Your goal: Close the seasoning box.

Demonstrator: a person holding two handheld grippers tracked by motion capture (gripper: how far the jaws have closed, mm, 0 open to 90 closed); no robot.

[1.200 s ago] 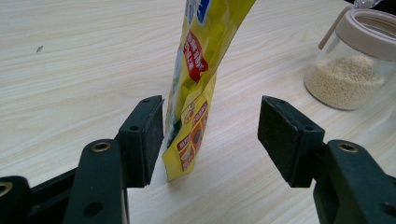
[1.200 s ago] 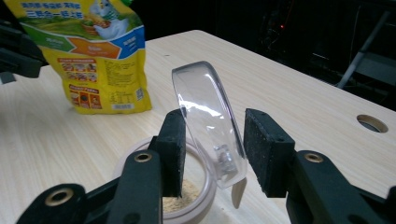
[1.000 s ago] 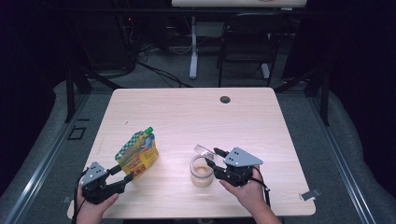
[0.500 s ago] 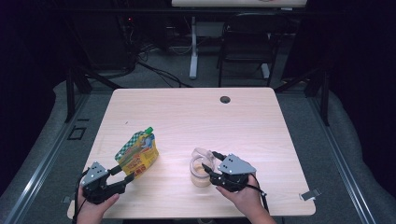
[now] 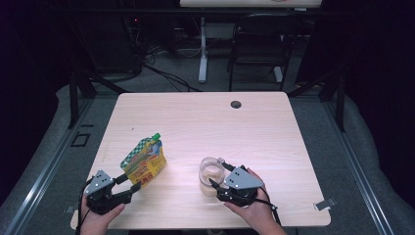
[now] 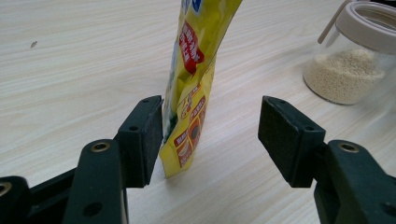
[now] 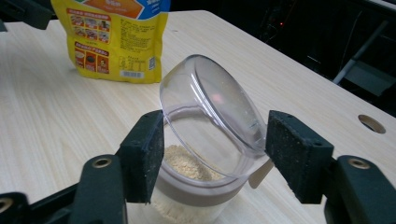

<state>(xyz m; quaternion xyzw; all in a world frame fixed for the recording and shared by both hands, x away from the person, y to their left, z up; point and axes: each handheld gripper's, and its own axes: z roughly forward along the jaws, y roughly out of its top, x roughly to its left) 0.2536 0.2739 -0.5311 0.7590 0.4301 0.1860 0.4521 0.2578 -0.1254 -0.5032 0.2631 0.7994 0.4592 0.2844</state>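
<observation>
A yellow stand-up pouch (image 5: 144, 159) with a green cap stands at the table's front left. My left gripper (image 5: 130, 183) is open just in front of it. In the left gripper view the pouch's lower edge (image 6: 187, 116) stands between the jaws, against the left pad (image 6: 152, 135) and well apart from the right one. A clear jar (image 5: 210, 175) of beige granules sits at the front middle, its hinged clear lid (image 7: 210, 112) tilted up. My right gripper (image 5: 219, 176) is open with its jaws on either side of the jar (image 7: 187, 182) at rim height.
The pale wooden table (image 5: 205, 127) has a cable hole (image 5: 236, 104) near its far edge. In the left gripper view the jar (image 6: 348, 70) stands off to the right of the pouch. A black chair (image 5: 259, 44) and desk legs stand beyond the table.
My right gripper has moved left onto the jar, so its jaws now straddle it. The left gripper and the pouch have stayed where they were.
</observation>
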